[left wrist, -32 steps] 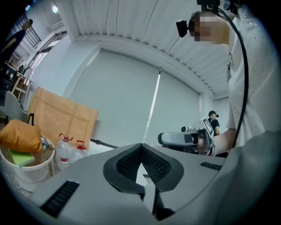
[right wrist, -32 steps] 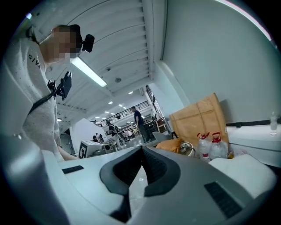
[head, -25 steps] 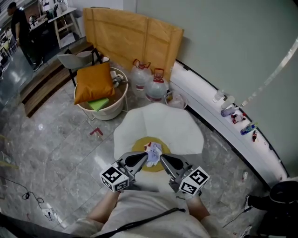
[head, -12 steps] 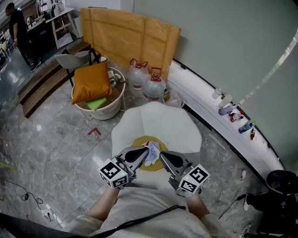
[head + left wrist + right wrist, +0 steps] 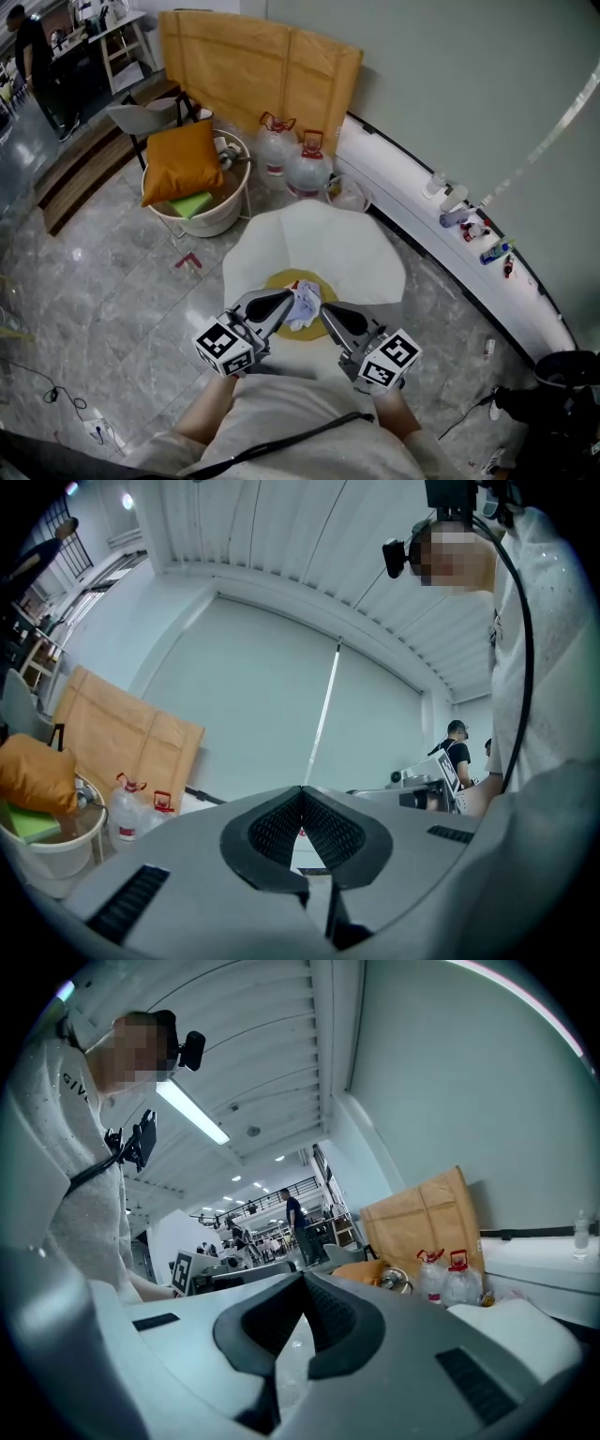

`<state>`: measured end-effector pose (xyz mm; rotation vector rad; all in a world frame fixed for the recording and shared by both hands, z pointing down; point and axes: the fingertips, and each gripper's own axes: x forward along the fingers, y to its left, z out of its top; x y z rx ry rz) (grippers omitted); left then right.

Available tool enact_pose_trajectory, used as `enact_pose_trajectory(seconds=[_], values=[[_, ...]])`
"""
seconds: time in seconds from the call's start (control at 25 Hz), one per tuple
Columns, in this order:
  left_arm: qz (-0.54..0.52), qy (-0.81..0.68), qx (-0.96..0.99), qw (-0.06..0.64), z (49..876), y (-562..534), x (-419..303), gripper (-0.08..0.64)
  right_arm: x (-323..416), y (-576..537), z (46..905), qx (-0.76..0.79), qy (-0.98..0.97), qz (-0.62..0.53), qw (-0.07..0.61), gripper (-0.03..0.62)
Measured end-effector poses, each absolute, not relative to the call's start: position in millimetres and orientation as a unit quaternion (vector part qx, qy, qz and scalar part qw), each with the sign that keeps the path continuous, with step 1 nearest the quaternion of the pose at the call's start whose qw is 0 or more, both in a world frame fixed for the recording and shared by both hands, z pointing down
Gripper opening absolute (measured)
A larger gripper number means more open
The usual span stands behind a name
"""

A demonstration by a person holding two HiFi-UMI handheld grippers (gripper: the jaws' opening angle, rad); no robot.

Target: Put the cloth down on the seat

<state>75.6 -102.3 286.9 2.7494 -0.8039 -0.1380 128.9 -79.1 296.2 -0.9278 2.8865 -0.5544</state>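
A white seat (image 5: 347, 253) with a yellow round pad (image 5: 279, 281) stands on the marble floor below me. A crumpled white cloth (image 5: 303, 307) with red and blue marks shows over the pad, between the two gripper tips. My left gripper (image 5: 287, 298) and right gripper (image 5: 324, 311) hover side by side above the seat's near edge and point level. In the left gripper view the left gripper (image 5: 302, 791) is shut with no cloth between its pads. The right gripper (image 5: 302, 1279) is likewise shut and empty in its own view. The cloth appears to lie on the pad.
A white basket (image 5: 221, 217) holding an orange cushion (image 5: 187, 164) stands to the left of the seat. Two water jugs (image 5: 309, 169) and a cardboard sheet (image 5: 253, 66) are behind it. A curved white ledge (image 5: 450, 272) with small bottles (image 5: 469, 225) runs along the right.
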Motion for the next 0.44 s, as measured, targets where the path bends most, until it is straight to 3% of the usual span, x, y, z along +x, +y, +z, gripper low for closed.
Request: enact_pose_trajectory(seconds=[0.44], values=[[-0.049,-0.277,0.949,0.142,296.5,-112.5,74.3,0.014,132.4,-88.5,304.1,-0.303,0.933,-0.194,0.031,0.017]])
